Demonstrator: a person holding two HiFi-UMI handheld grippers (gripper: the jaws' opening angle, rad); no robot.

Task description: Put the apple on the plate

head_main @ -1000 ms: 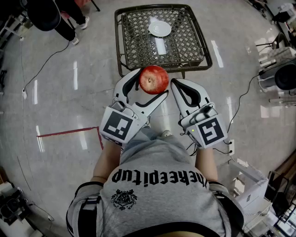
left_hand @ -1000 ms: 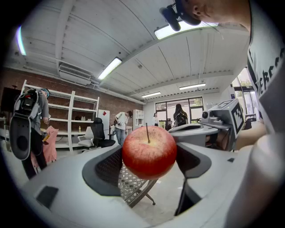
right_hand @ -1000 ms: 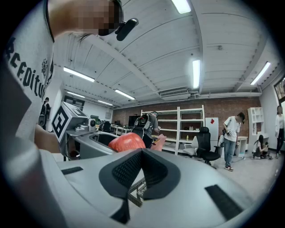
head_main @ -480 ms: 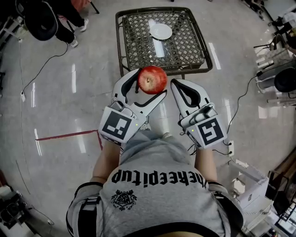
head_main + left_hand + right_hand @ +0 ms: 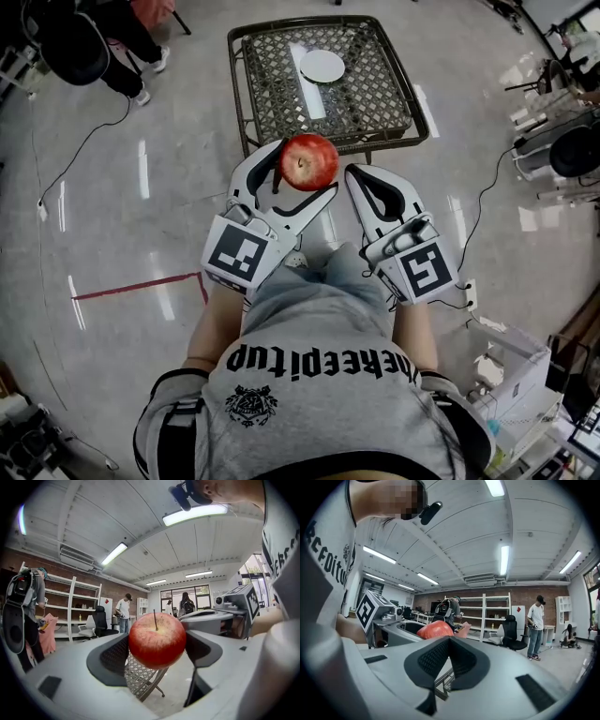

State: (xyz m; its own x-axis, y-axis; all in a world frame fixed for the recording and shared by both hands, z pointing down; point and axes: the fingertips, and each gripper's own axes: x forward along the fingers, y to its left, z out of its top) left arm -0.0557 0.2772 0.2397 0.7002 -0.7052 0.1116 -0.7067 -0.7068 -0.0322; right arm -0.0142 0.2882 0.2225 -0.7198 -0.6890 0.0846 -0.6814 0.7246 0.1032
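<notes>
The camera on my head looks steeply down past my chest onto my left gripper (image 5: 302, 172) and right gripper (image 5: 356, 178), close below, with the table (image 5: 242, 112) farther ahead. The left gripper's camera sits low behind its jaws and faces along them, tilted up toward the ceiling, the apple (image 5: 157, 639) very near. The right one does likewise. All three views catch the apple; each gripper view shows the other gripper's cube and some table mesh.
</notes>
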